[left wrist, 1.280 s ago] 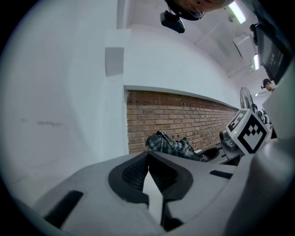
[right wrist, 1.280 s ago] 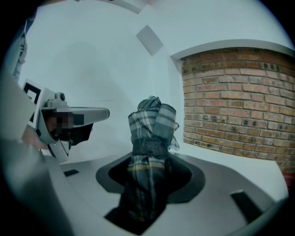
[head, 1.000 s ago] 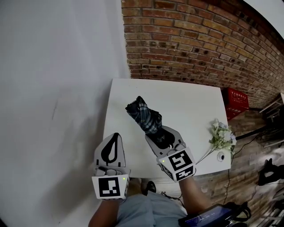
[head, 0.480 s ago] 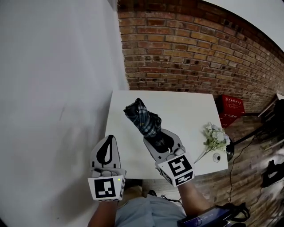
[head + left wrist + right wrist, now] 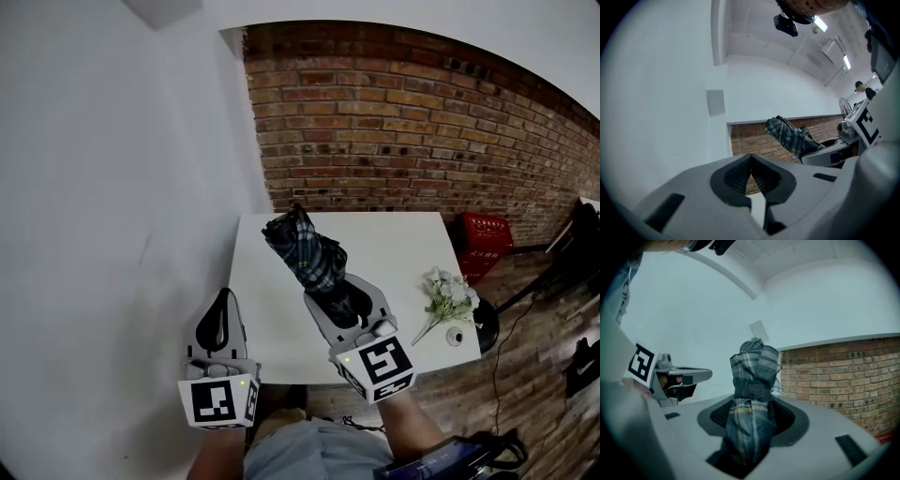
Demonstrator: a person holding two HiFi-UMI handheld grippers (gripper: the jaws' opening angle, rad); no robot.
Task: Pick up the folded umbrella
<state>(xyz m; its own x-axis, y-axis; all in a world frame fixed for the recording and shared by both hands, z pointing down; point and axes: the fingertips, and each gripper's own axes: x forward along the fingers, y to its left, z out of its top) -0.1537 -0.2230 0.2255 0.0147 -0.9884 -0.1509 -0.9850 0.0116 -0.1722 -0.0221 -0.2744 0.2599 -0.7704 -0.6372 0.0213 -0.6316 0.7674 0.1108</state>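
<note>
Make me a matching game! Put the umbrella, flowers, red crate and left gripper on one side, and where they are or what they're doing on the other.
Things:
1. folded umbrella
2. flowers
3. red crate
4. left gripper

Places or states:
A. on the floor by the brick wall
B. jaws shut, nothing in them
C. clamped in the right gripper
D. lying near the white table's right edge

Pairs: 1-C, 2-D, 3-A, 4-B
</note>
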